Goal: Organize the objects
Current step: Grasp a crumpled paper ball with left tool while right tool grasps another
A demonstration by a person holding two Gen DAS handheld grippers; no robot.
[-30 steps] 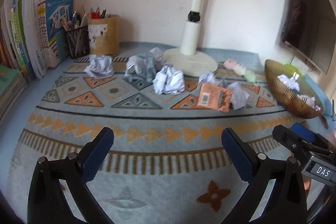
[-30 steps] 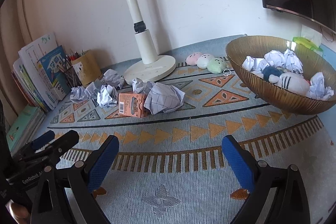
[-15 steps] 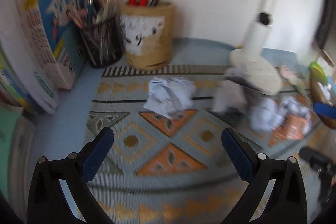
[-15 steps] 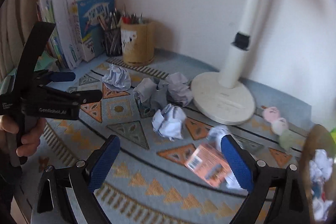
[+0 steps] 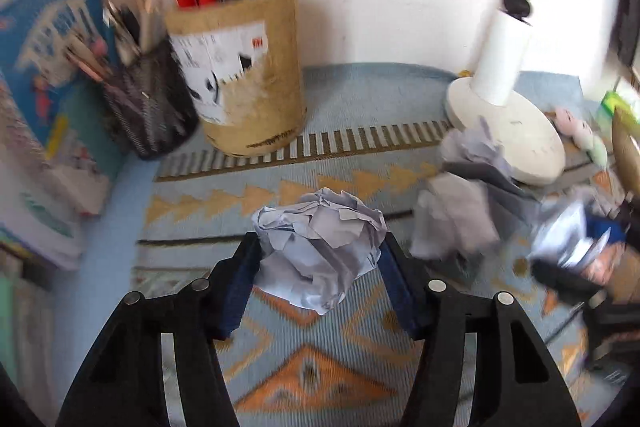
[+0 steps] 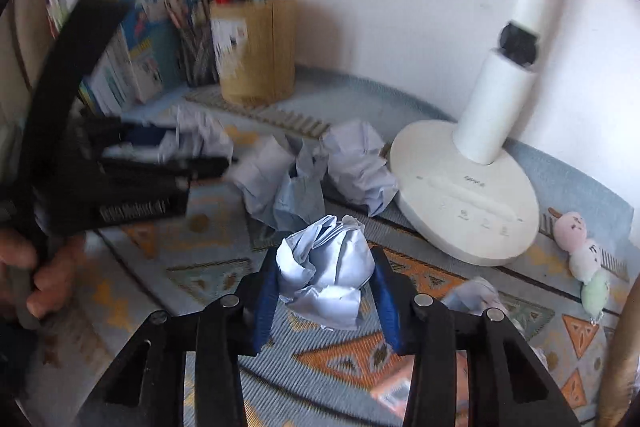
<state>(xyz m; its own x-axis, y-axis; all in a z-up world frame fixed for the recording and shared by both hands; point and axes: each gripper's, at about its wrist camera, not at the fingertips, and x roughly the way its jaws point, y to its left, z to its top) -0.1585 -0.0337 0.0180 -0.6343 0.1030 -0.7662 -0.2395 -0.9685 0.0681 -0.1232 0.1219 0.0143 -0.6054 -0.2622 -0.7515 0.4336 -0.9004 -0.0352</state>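
Note:
My left gripper (image 5: 319, 267) is shut on a crumpled white paper ball (image 5: 320, 251), its blue pads pressing both sides, over the patterned mat. My right gripper (image 6: 326, 279) is shut on another crumpled paper ball (image 6: 326, 271). More crumpled paper balls (image 6: 312, 167) lie loose on the mat between the two grippers. The left gripper also shows blurred in the right wrist view (image 6: 180, 147) with its ball. The edge of the golden wicker bowl (image 6: 624, 347) shows at the far right.
A tan pen pot (image 5: 240, 75) and a dark mesh pencil cup (image 5: 148, 115) stand at the back by upright books (image 5: 44, 87). A white lamp base (image 6: 464, 187) stands on the mat. Small plush toys (image 6: 588, 255) lie to its right. An orange packet (image 6: 420, 387) lies low under my right gripper.
Both grippers moved in toward the paper pile and closed, each taking hold of a crumpled paper ball. They were open and empty in the earlier frames.

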